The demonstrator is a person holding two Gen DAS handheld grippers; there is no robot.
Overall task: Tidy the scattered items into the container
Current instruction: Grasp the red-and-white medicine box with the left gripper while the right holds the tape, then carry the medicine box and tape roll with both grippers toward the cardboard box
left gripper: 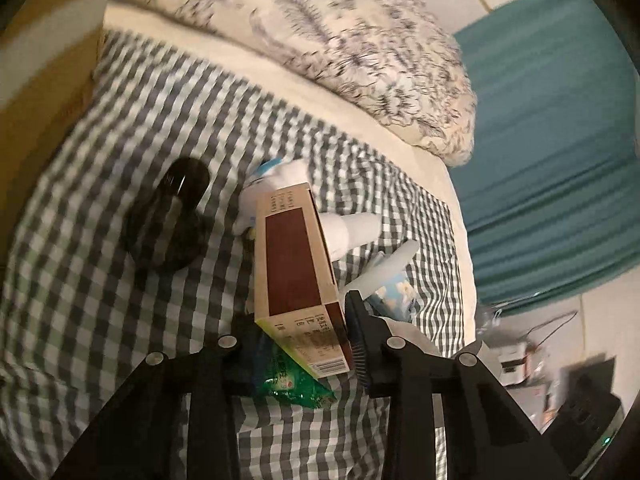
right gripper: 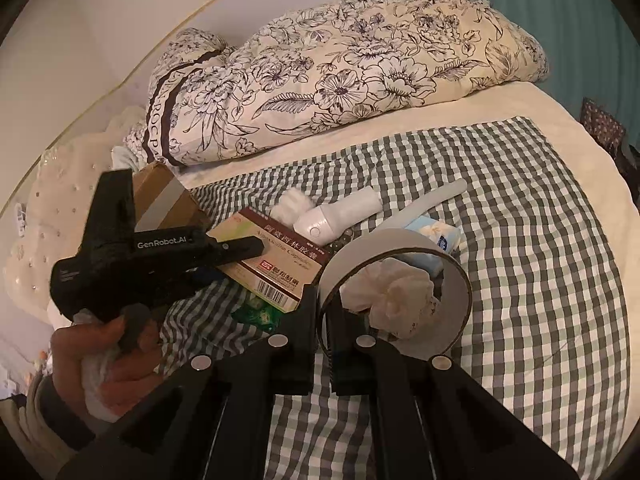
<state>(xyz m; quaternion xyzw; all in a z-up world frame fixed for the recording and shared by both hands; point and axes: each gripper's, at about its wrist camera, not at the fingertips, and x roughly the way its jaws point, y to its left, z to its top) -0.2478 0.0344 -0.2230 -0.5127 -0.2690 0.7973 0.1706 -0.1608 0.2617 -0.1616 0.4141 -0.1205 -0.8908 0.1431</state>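
Left tool grips the medicine box, seemingly lifted off the bed; right tool pinches the container's rim

Both wrist views looked steeply down at close range onto the checked cloth. Ahead of each pair of fingers lay the shared medicine box and floral quilt.

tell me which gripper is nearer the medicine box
Left. The left gripper has the medicine box between its fingers; the right gripper sits beside it, clamped on the tape roll.
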